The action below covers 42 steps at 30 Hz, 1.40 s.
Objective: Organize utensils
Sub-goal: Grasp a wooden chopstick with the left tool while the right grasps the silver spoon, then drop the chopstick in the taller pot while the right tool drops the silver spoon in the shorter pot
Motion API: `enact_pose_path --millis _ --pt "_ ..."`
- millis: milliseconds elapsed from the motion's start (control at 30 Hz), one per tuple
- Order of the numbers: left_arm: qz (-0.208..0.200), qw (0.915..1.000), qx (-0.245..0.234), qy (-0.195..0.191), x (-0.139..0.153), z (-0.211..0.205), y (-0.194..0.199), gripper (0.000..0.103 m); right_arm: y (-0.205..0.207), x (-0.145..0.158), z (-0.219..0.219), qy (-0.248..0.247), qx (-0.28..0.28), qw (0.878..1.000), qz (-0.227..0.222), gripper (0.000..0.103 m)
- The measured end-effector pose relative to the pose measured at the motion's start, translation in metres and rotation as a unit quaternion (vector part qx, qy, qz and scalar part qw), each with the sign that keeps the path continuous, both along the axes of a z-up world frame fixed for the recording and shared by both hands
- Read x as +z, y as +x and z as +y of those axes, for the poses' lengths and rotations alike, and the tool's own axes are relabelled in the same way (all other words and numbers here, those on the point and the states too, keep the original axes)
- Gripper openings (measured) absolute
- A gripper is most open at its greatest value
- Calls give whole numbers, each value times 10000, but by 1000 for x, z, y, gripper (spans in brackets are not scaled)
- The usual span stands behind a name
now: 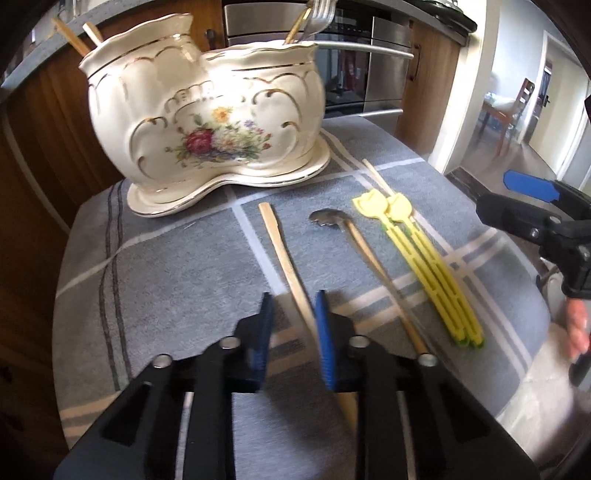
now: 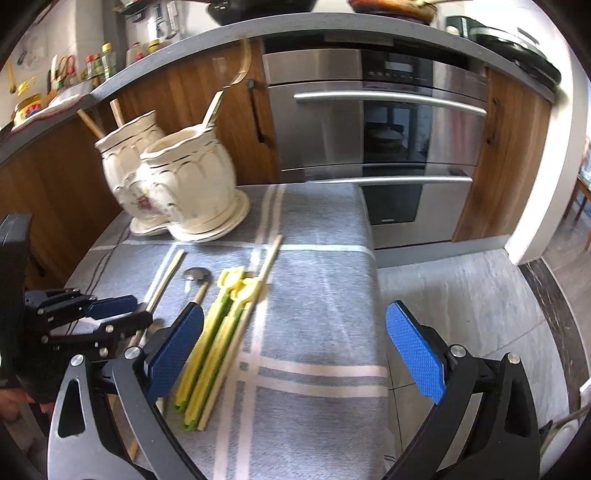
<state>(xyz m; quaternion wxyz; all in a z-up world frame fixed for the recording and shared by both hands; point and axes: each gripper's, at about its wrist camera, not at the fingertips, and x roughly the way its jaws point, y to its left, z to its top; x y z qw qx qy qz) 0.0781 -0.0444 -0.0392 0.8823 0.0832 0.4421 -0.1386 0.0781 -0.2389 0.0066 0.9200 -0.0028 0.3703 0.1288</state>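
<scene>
Left gripper straddles pale, flat wooden chopstick.

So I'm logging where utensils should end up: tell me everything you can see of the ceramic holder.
The holder is glossy cream ceramic with gold-trimmed scalloped ribs and a painted flower bouquet on its front. It has two joined pots with wavy rims, standing upright on a matching saucer at the far end of the grey cloth. Wooden handles stick out of the left pot; forks and a wooden handle out of the right. Neither hand-held gripper touches it.
</scene>
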Motion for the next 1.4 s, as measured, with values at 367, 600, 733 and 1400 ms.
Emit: enact_pose_path --millis 367,600,733,1400 --pt "106 9999 -63 -47 1 34 -2 7 8 -6 64 -230 868 9954 331 53" --pt "141 9998 18 -151 2 48 -1 7 23 -20 93 -247 1067 9917 680 25" --pt "125 9998 -13 -180 2 51 -2 7 33 -27 102 -308 985 9913 819 17" --pt "109 9995 -262 100 2 36 4 23 38 -28 116 -588 980 9921 514 3"
